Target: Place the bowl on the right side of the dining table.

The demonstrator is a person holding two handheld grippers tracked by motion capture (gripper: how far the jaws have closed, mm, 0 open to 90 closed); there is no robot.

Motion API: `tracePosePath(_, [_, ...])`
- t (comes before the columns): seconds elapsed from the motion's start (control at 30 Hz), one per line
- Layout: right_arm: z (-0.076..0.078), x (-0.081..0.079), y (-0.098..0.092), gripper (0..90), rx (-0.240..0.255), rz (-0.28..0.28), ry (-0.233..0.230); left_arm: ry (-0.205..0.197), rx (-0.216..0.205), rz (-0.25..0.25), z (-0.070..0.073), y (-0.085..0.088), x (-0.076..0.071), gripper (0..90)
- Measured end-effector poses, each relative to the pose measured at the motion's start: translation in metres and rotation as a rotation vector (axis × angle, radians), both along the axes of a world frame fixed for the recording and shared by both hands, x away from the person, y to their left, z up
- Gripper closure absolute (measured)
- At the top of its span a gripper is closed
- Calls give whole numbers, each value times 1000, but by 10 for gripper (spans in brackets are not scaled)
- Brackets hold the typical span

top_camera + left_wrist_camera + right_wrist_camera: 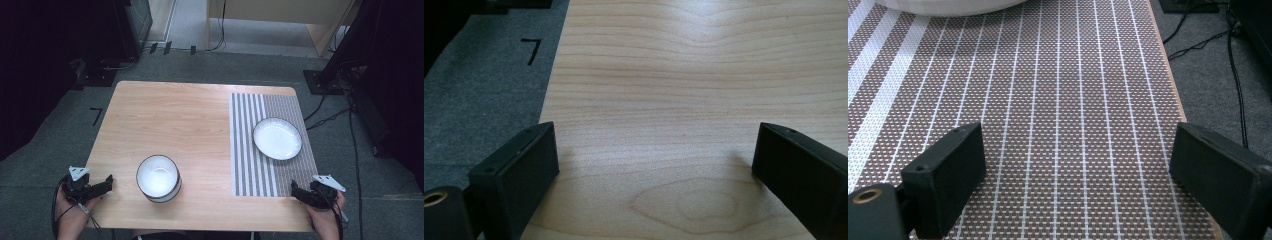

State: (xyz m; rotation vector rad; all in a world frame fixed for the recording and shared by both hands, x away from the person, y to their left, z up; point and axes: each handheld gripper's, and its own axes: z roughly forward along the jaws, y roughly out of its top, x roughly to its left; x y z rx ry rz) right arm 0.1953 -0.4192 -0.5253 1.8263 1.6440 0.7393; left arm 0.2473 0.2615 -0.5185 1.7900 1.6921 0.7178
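Both tongs wide open, empty: left tongs [107, 181] beside bowl [158, 177], right tongs [295, 189] on striped placemat [250, 165]. Floor mark [530, 50] reads "7".

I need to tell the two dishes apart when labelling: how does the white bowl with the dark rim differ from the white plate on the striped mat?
The deep white bowl stands on bare wood near the left gripper; the flat white plate lies on the striped mat, beyond the right gripper. The bowl is tall-walled, the plate shallow and wider. Both are round, empty, dark-rimmed.
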Motion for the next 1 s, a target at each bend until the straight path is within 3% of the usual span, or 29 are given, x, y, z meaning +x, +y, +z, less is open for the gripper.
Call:
tracePosePath(0.23, [0,-1,0,83,4,-4,-7,0,0,0,0,0,0,42])
tracePosePath(0.4, [5,-2,2,83,36,-20,-40,0,0,0,0,0,0,42])
tracePosePath(0.67, [28,-2,24,83,23,7,-100,0,0,0,0,0,0,42])
tracePosePath(1.0, [51,-1,43,83,53,25,-156,0,0,0,0,0,0,42])
